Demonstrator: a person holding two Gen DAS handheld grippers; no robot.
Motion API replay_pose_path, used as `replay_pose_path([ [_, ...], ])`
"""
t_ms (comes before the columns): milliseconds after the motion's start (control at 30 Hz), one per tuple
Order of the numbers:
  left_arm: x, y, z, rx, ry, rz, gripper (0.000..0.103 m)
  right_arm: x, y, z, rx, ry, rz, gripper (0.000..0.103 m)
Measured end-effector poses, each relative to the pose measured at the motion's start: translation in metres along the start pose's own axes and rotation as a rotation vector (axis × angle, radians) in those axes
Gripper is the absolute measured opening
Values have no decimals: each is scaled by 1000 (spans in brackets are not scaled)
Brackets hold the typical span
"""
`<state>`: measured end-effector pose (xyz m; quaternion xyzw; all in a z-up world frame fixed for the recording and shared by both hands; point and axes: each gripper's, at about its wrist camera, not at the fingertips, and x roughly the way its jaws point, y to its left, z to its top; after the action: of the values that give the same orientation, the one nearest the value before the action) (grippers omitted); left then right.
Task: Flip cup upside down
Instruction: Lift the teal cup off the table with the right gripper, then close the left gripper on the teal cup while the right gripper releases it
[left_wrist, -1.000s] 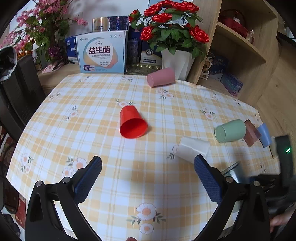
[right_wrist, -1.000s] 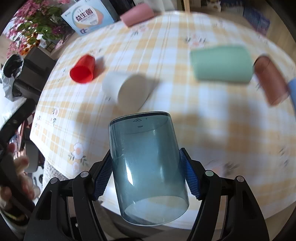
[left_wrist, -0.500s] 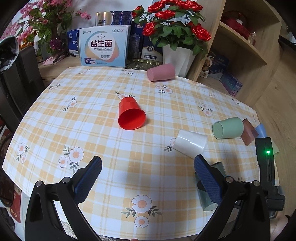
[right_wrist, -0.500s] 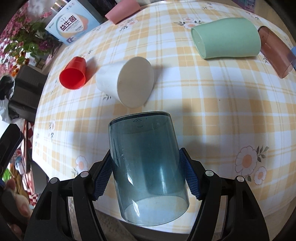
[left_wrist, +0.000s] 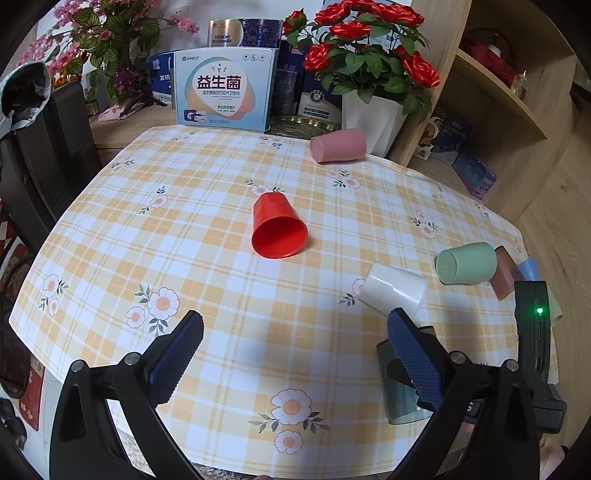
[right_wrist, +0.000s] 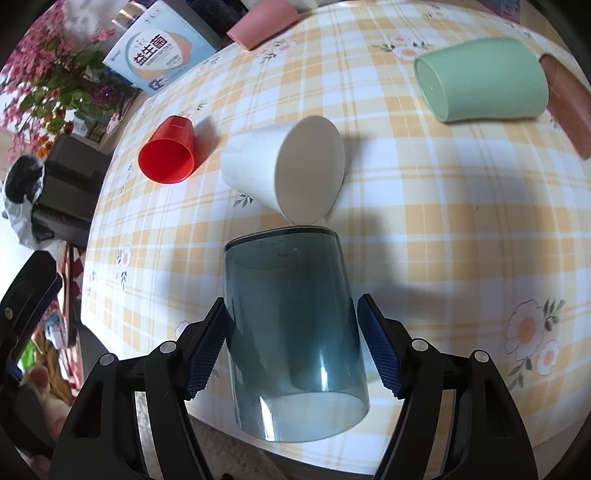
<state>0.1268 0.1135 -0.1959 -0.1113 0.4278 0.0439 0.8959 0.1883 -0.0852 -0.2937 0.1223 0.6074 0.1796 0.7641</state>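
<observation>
A translucent blue-grey cup (right_wrist: 295, 339) stands between the pads of my right gripper (right_wrist: 293, 347), with a small gap on each side; its closed base faces away and its open rim faces the camera. It also shows in the left wrist view (left_wrist: 400, 387), near the table's front right, behind the left gripper's right finger. My left gripper (left_wrist: 295, 354) is open and empty above the table's near edge. The right gripper's body (left_wrist: 535, 332) shows at the right of the left wrist view.
Cups lie on their sides on the checked tablecloth (left_wrist: 221, 258): red (left_wrist: 277, 230), white (left_wrist: 393, 290), green (left_wrist: 465, 263), pink (left_wrist: 338, 145), brown (left_wrist: 504, 271). A box (left_wrist: 225, 90) and rose pot (left_wrist: 369, 107) stand behind. A wooden shelf (left_wrist: 491, 92) is right.
My right gripper has carried the blue-grey cup down toward the table near the white cup, and its pads have eased slightly off the cup. The left gripper has pulled back a little.
</observation>
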Motion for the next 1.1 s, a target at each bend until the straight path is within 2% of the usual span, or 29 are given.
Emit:
replay_pose_path([
  [133, -2, -4, 2, 3, 5, -10, 97, -21, 0, -2, -42, -52, 21, 77],
  [200, -3, -7, 2, 7, 4, -11, 97, -32, -2, -4, -52, -82, 33, 87],
  [233, -4, -9, 2, 11, 2, -11, 97, -38, -4, -4, -51, -101, 41, 88],
  [333, -5, -15, 3, 24, 2, -17, 97, -57, -13, -5, -42, -160, 59, 88],
  [533, -6, -25, 2, 31, 28, -38, 97, -89, -34, -9, -48, -273, 19, 88],
  [733, -1, -40, 0, 45, 70, -51, 97, -115, -70, -12, -13, -373, -57, 88],
  [867, 13, -52, -2, 69, 143, -34, 94, -125, -87, -14, -3, -403, -75, 88],
  [900, 16, -55, -3, 79, 159, -39, 91, -128, -92, -14, 3, -408, -73, 88],
  [1033, 28, -70, -5, 100, 208, -68, 89, -131, -102, -13, 9, -408, -64, 88],
  [1100, 32, -78, -5, 115, 221, -88, 85, -132, -106, -12, 9, -406, -75, 88],
])
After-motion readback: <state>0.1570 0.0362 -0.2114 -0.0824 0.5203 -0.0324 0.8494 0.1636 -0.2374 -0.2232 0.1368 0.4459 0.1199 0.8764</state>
